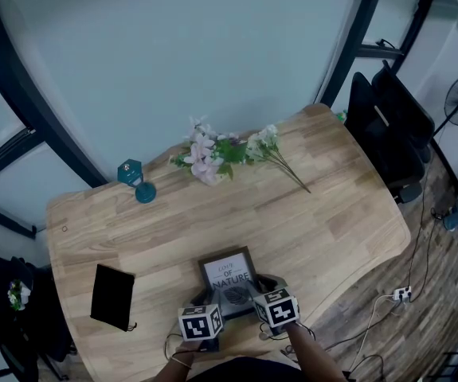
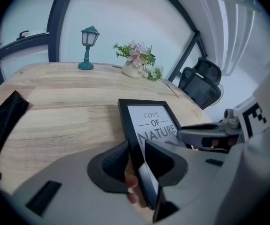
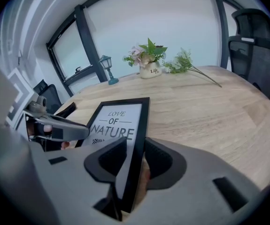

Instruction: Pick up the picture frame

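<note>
Two grippers share this pick, one for each side rail of the picture frame [image 1: 229, 270]. The frame sits at the near edge of the wooden surface [image 1: 332, 221], directly in front of you, print facing up.

Far left: a black case [image 1: 112, 297] lies flat, well apart from the frame, and does not obstruct the pick. Behind it, near the far edge, stands a small teal lamp [image 1: 135, 180].

Left gripper [image 2: 135, 165]: it points steeply down with the frame's left rail between its jaws. Both pads appear seated on the rail, so treat this side as gripped at a moderate opening. Gripping the rail rather than the glass puts the load on the stiff part.

Centre: no view shows whether the frame's near end has left the surface.

Right gripper [image 3: 135, 161]: it mirrors the left, with the right rail between its jaws. The outer pad lies at the rail, but a thin strip of white print shows between the inner pad and the rail. Judge this side not yet clamped, with the jaws fairly wide. Seat it before you lift, because a one-sided grip would likely let the frame pivot.

Far edge: a vase of flowers [image 1: 207, 164] stands with a loose sprig [image 1: 280, 159] to its right, both well apart from the frame. Beyond the right end stand dark chairs [image 1: 388, 130].
</note>
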`<action>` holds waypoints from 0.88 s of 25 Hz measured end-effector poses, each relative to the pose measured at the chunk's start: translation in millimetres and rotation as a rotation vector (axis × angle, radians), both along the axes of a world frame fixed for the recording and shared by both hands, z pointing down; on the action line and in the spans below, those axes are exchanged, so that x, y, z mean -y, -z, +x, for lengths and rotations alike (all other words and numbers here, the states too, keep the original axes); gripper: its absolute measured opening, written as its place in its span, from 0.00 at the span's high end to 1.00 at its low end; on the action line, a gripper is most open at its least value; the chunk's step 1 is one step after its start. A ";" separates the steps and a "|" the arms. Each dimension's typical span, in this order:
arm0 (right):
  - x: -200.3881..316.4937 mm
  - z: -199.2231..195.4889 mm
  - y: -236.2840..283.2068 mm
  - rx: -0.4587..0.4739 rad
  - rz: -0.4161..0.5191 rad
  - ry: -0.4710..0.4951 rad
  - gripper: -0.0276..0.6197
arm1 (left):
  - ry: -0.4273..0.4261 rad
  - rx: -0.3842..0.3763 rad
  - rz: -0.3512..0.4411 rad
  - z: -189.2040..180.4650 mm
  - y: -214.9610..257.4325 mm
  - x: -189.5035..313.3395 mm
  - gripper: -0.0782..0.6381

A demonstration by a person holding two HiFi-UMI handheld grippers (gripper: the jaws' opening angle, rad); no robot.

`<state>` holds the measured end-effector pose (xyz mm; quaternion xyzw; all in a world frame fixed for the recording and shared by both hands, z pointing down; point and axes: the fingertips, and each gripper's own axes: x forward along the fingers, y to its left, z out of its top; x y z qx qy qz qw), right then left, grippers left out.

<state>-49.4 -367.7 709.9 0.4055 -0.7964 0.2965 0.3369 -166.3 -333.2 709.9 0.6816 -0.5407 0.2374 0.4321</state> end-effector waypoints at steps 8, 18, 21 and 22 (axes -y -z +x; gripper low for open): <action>0.8 -0.5 13.4 0.016 0.041 0.006 0.79 | 0.015 0.014 0.030 -4.1 13.4 -0.9 0.78; 2.1 2.9 33.8 0.043 0.100 0.003 0.84 | 0.015 0.035 0.082 -4.8 35.9 -0.6 0.79; 2.3 5.2 39.4 0.042 0.123 0.004 0.85 | 0.016 0.038 0.098 -3.3 41.6 -1.8 0.79; 2.3 6.1 41.0 0.041 0.130 0.006 0.85 | 0.016 0.038 0.105 -2.7 43.6 -2.1 0.79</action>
